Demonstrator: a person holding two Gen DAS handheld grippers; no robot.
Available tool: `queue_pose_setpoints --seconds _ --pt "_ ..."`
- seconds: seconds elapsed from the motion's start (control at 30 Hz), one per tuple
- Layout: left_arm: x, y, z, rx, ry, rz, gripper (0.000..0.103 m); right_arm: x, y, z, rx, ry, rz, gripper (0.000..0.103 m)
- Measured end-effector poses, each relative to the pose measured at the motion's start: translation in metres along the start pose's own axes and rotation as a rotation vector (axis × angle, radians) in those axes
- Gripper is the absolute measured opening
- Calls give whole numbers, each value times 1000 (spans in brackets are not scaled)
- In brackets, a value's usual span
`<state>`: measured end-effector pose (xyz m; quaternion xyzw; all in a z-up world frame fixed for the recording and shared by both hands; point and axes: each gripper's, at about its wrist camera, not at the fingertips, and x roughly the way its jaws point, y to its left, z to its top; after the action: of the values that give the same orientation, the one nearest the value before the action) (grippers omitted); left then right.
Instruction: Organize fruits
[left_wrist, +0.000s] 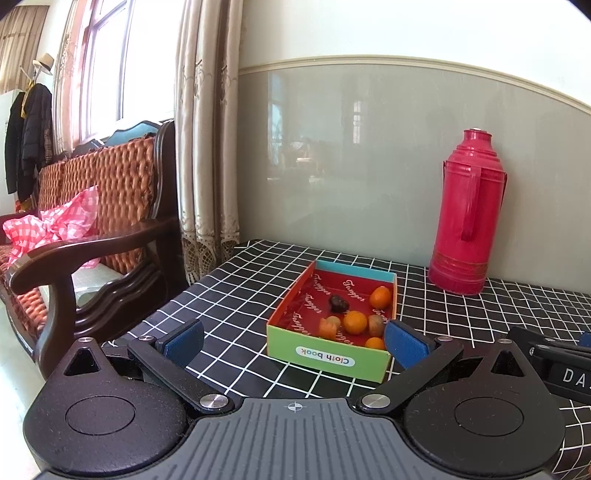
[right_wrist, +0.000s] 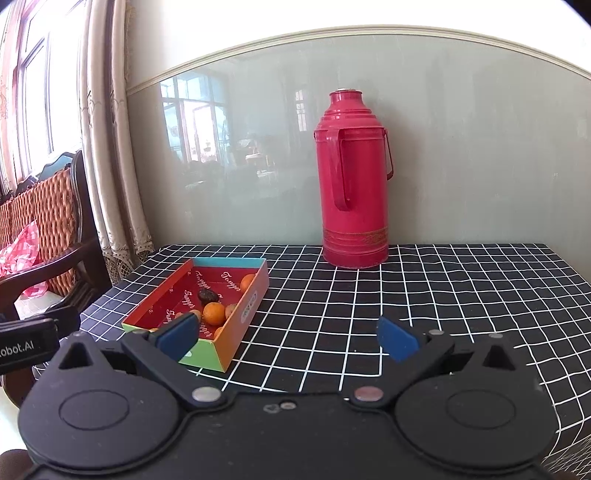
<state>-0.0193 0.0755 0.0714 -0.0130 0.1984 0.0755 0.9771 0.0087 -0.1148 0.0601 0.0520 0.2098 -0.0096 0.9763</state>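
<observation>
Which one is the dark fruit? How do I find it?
Find the tall red flask on the checked table. Left of it, nearer you, lies a colourful box of fruit. The dark fruit sits mid-box, the only near-black, wrinkly piece among the oranges.

Sunlit window (left_wrist: 107, 66), beige curtains (left_wrist: 207, 147), wooden sofa (left_wrist: 99, 206), grey-green wall (right_wrist: 461, 147).

Right wrist view: checkered counter (right_wrist: 424, 295) bare across centre and right; box (right_wrist: 236, 325) blocks lower left, red thermos (right_wrist: 354, 184) (upright, by wall) blocks upper centre.
</observation>
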Motion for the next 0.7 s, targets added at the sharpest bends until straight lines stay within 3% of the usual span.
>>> queue_pose_setpoints --seconds 0.7 --pt "2 -9 5 35 -24 -32 102 1 3 4 -6 -11 -9 97"
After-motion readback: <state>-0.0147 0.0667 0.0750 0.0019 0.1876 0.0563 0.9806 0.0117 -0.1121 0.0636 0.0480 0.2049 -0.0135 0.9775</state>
